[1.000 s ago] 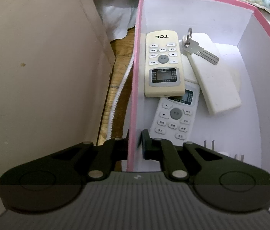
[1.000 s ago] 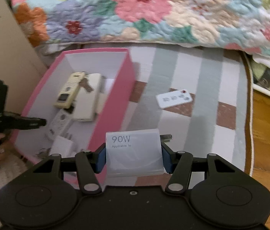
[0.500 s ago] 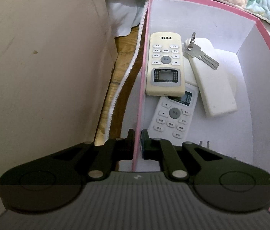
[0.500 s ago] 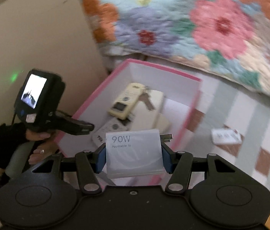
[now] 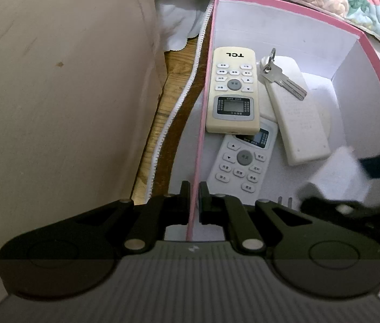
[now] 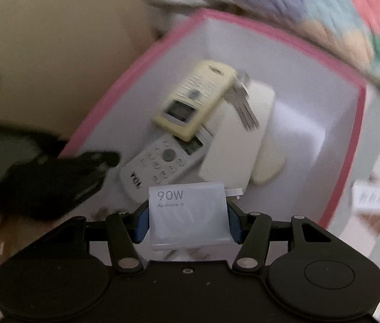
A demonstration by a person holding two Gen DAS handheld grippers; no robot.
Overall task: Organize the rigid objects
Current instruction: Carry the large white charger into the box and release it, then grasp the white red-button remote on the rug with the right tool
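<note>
The right gripper (image 6: 188, 219) grasps a white 90W charger (image 6: 188, 215) between its blue pads, label up, prongs sticking out to the picture's right. The charger hangs above the open pink box (image 6: 358, 123), over its near end, so the coming move is a matter of going down: the box floor lies straight ahead of the jaws, past the charger. The free floor looks to be at the near end and along the right wall, beside the white TCL remote (image 6: 163, 165).

The left gripper (image 5: 194, 202) is clenched on the box's left wall (image 5: 198, 145), 1 finger outside and 1 inside, which likely steadies the box. The right hand is the one placed to set the charger down.

Counted in the box: 2 remotes, the cream TCL remote (image 5: 233, 91) lying across the top of the white one; 1 flat white case (image 5: 297, 115), long axis running toward the far wall; 1 key (image 5: 284, 80) on a ring on top of that case; metal prongs (image 5: 285, 200) of 1 more plug at the near edge. Outside, 1 small white remote (image 6: 370, 195) lies on the rug.
</note>
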